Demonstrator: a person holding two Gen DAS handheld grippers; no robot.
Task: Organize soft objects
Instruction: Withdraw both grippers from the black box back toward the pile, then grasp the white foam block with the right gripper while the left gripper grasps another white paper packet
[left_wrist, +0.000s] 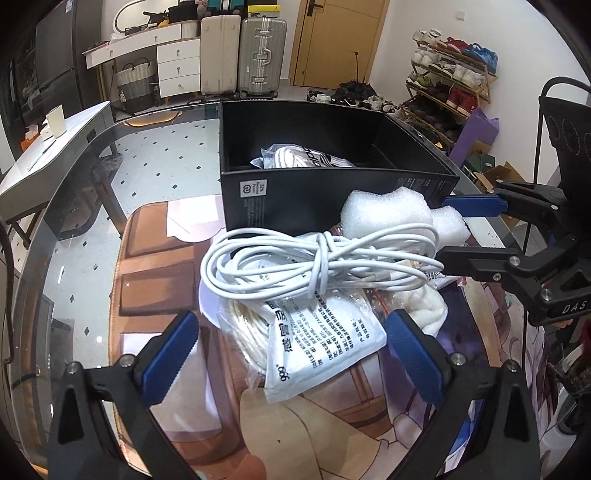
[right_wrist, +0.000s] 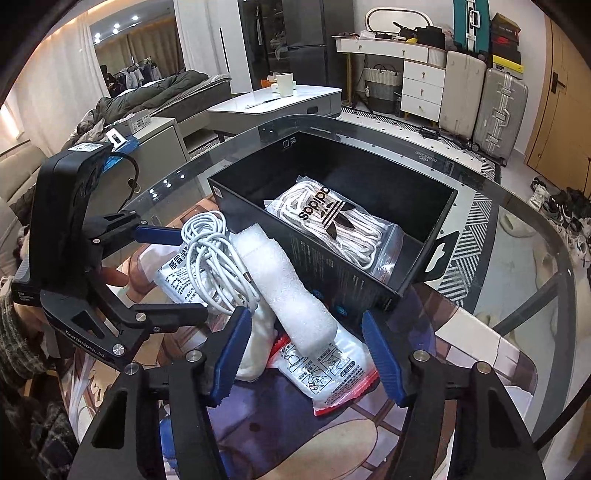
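Glass table (right_wrist: 517, 236) bearing an open black box (left_wrist: 332, 192) that holds bagged white laces (right_wrist: 332, 221). Just outside it, heaped: foam roll (right_wrist: 288, 291), coiled white cable (left_wrist: 314, 266), medicine sachet (left_wrist: 325, 332). Left gripper (left_wrist: 288, 354) and right gripper (right_wrist: 306, 354), both spread wide, grasp nothing.

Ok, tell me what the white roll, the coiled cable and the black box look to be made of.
White roll: likely foam sheet, with a matte, bubbly texture. Coiled cable: smooth, glossy white sheath, probably plastic or rubber. Black box: seemingly matte printed cardboard, with thin straight walls and a die-cut hang tab.
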